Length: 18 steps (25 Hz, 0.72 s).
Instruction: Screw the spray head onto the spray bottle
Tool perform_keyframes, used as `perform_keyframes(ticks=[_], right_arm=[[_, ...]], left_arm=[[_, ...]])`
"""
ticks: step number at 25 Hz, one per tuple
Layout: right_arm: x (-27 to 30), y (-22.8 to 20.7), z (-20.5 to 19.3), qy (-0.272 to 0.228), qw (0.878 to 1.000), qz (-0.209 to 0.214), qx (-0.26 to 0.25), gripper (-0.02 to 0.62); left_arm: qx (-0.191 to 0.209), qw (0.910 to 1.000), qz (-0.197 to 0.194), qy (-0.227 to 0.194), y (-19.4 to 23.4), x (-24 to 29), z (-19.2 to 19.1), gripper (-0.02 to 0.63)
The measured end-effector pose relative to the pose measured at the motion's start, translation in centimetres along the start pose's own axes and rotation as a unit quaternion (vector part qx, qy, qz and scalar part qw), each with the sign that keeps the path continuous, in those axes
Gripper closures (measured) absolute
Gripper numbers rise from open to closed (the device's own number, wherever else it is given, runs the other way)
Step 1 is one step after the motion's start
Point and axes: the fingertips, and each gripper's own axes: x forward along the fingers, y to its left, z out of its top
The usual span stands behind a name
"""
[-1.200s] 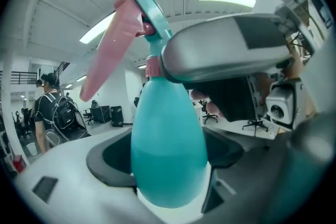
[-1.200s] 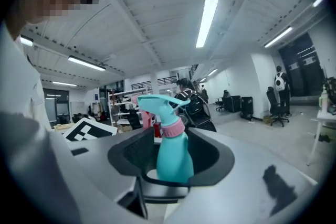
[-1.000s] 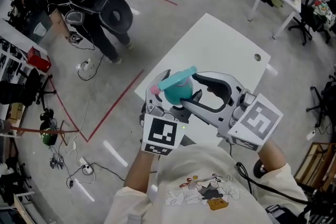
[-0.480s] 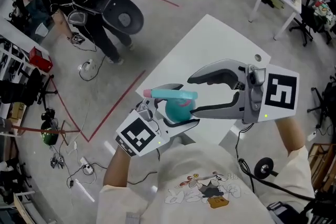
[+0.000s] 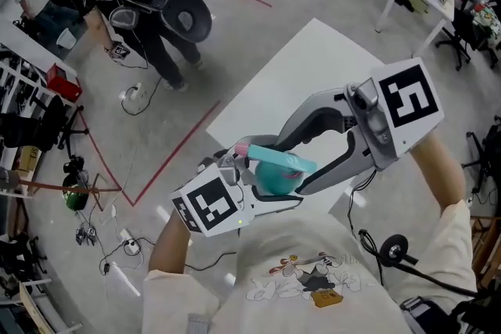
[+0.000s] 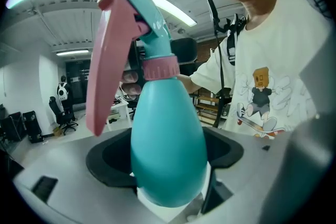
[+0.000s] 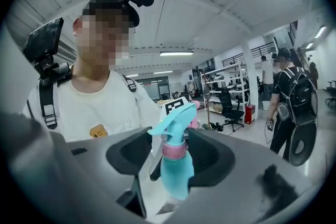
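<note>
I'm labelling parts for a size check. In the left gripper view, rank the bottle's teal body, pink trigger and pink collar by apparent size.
1. teal body
2. pink trigger
3. pink collar
The body is nearest the camera, which inflates it.

1. The gap between the right claw's (image 5: 278,165) jaws is taken up by the spray bottle (image 5: 274,179), with slight room left beside it.
2. The bottle's base side is closed off by the left claw (image 5: 262,187), clamped on it.
3. The white tabletop (image 5: 313,66) beyond is left bare and passable.
</note>
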Motion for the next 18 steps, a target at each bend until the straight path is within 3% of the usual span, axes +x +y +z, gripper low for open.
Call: perform_keyframes(ticks=[3,4,10,14,18], right_arm=[[0.2,-0.1,-0.2,0.008,1.000,0.014,-0.006,0.401],[0.3,-0.1,-0.3,0.008,1.000,0.015,-0.009,0.460],[0.1,0.2,-0.3,-0.005,1.000,0.023,-0.020,0.463],[-0.4,0.6,0.7,-0.043,0.998,0.019,-0.035,0.465],[-0.8,1.2,1.6,-0.094,0.994,0.040,-0.034,0.465]], left_arm=[[0.003,0.9998,-0.019,0.001,-0.2,0.2,0.0,0.207],[0.004,0.9997,-0.026,0.001,-0.4,0.2,0.0,0.207],[-0.006,0.9985,-0.052,-0.014,-1.0,0.4,0.2,0.207],[-0.043,0.9936,-0.083,-0.063,-1.8,-0.2,1.5,0.207],[-0.080,0.9807,-0.133,-0.119,-3.0,-0.9,3.0,0.207]])
